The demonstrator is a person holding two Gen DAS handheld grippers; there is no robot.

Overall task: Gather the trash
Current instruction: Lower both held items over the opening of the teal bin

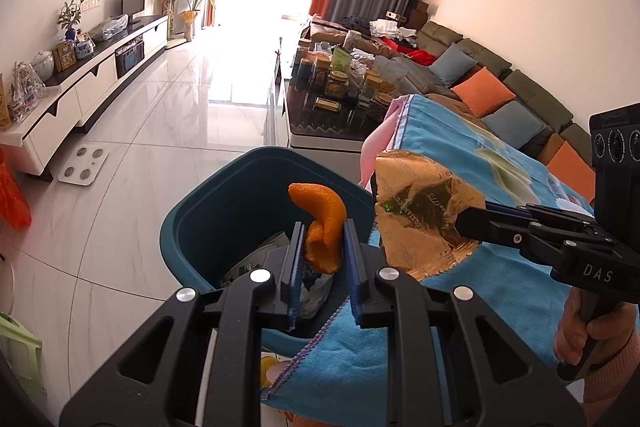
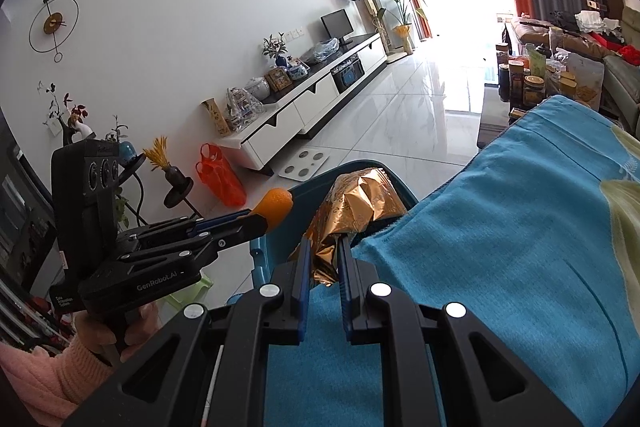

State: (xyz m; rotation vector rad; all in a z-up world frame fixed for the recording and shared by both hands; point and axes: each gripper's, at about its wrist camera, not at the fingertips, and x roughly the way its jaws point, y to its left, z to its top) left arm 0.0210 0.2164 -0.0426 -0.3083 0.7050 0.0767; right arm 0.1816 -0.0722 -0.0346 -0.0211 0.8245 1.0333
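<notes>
Both pieces of trash hang at the mouth of the teal bin, and the job now looks like a clean drop. Your left gripper pinches a curl of orange peel between its blue pads, the peel standing up out of the jaws directly over the bin's opening, where paper and plastic scraps already lie. Your right gripper is clamped on a crumpled gold foil wrapper. From the left wrist view the wrapper sits over the bin's near rim and partly over the blue towel draped beside it.

To do this well, release the peel where it is; it appears centred enough to fall straight in. The wrapper likely needs carrying a little further out over the opening first, since foil is light and may flutter or catch on the towel's edge. Open each jaw fully, and give the foil a small shake if it clings to the pads.

Both grippers tilt forward and downward toward the bin, side by side, tips near each other but not touching. Your right hand wraps its handle at the lower right of the left wrist view; your left hand, in a pink sleeve, grips the other handle.
</notes>
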